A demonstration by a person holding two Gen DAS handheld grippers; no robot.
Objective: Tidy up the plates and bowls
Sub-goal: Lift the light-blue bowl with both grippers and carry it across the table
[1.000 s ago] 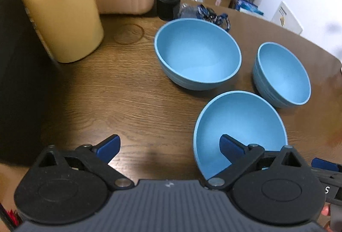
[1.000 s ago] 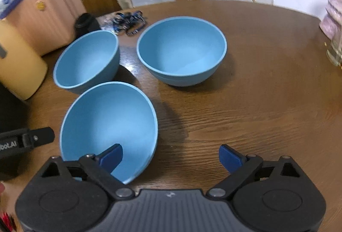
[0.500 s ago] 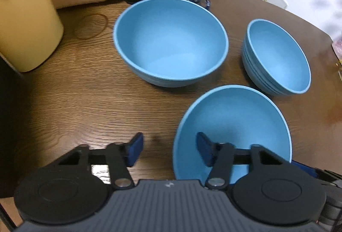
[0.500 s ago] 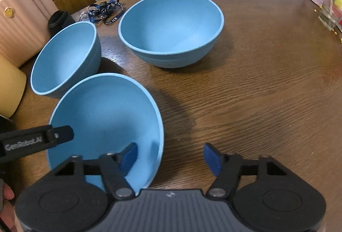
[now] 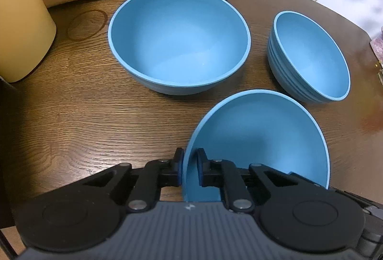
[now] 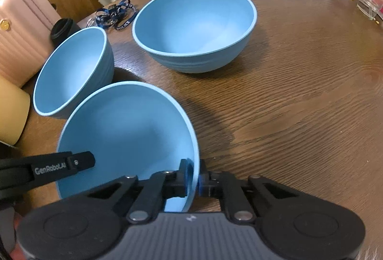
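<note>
Bowl rim [image 5: 189,159] between hand-held gripper [image 5: 190,170] pads

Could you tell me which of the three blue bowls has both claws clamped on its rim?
The nearest bowl: it alone is gripped on opposite rims by both claws.

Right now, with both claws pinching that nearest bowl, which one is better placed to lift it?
Neither clearly: the left claw and right claw grip opposite rims of the nearest bowl, so probably both together.
</note>
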